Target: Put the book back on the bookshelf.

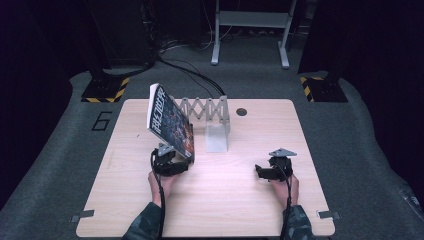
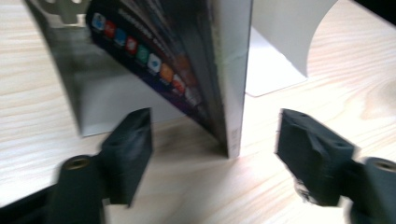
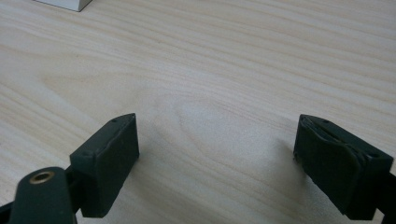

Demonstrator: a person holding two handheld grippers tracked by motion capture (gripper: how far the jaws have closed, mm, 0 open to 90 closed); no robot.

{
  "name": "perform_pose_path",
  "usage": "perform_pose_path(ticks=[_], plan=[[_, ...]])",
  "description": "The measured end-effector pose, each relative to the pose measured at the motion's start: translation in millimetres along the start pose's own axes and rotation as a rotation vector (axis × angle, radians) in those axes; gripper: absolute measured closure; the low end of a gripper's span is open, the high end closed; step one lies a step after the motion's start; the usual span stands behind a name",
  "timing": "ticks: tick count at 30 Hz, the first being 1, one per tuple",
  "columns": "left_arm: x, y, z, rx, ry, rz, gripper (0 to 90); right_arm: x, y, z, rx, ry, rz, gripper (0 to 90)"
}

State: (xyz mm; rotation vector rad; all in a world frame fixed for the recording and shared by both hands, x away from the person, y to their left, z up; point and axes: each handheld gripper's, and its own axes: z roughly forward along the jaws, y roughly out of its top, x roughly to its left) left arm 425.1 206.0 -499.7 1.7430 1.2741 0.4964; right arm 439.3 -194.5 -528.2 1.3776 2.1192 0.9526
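Note:
A book (image 1: 170, 122) with a dark, colourful cover and white spine stands tilted on the wooden table (image 1: 240, 210), its top leaning toward the far left. My left gripper (image 1: 175, 165) sits at its near lower corner. In the left gripper view the book's white spine (image 2: 232, 70) stands between the jaws of the left gripper (image 2: 215, 122), with a gap on each side, so the gripper is open. My right gripper (image 1: 260, 171) rests low over bare wood at the right. The right gripper (image 3: 217, 149) is open with nothing between its fingers.
An accordion-style metal book rack (image 1: 205, 107) stands behind the book, with a white bookend (image 1: 217, 137) at its front. The white bookend (image 2: 275, 65) lies just beyond the spine, and a grey metal plate (image 2: 93, 93) lies to the left. A round hole (image 1: 241, 111) marks the far table.

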Motion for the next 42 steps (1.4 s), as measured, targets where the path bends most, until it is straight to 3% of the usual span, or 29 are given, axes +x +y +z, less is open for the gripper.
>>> perform_pose_path(ticks=[4, 12, 17, 21, 24, 25, 28, 31, 33, 36, 42], plan=[[0.9, -0.2, -12.0, -0.004, 0.039, 0.060, 16.6, -0.1, 0.2, -0.3, 0.007, 0.001, -0.002, 13.5], [7.1, -10.4, -36.9, 0.044, 0.075, 0.125, 11.6, 0.1, 0.1, -0.3, 0.003, -0.002, -0.001, 13.6], [15.9, -23.3, -48.2, 0.065, 0.115, 0.133, 7.7, 0.2, 0.0, -0.1, -0.001, -0.002, -0.001, 13.6], [27.0, -37.2, -55.1, 0.102, 0.156, 0.123, 4.2, 0.2, 0.0, 0.0, 0.000, 0.000, -0.001, 13.6], [34.1, -45.1, -59.1, 0.151, 0.176, 0.142, 2.6, 0.1, 0.0, -0.1, -0.001, -0.002, -0.002, 13.6], [34.4, -48.7, -58.5, 0.145, 0.192, 0.131, 2.2, 0.2, 0.1, -0.1, 0.000, -0.002, -0.001, 13.6], [37.7, -54.5, -59.0, 0.176, 0.224, 0.161, 1.1, 0.2, 0.0, 0.1, -0.002, -0.002, -0.001, 13.6], [41.8, -60.6, -56.5, 0.206, 0.214, 0.152, 1.0, 0.1, 0.0, -0.1, 0.000, -0.003, -0.002, 13.6], [46.9, -62.9, -56.5, 0.184, 0.195, 0.131, 0.0, 0.2, 0.0, 0.0, -0.001, -0.002, -0.001, 13.6], [50.5, -62.7, -55.8, 0.193, 0.166, 0.092, 0.1, 0.2, 0.0, -0.1, -0.001, -0.003, -0.001, 13.6], [51.2, -62.5, -55.5, 0.193, 0.161, 0.097, 0.0, 0.2, 0.0, -0.1, -0.001, -0.003, 0.000, 13.6]])
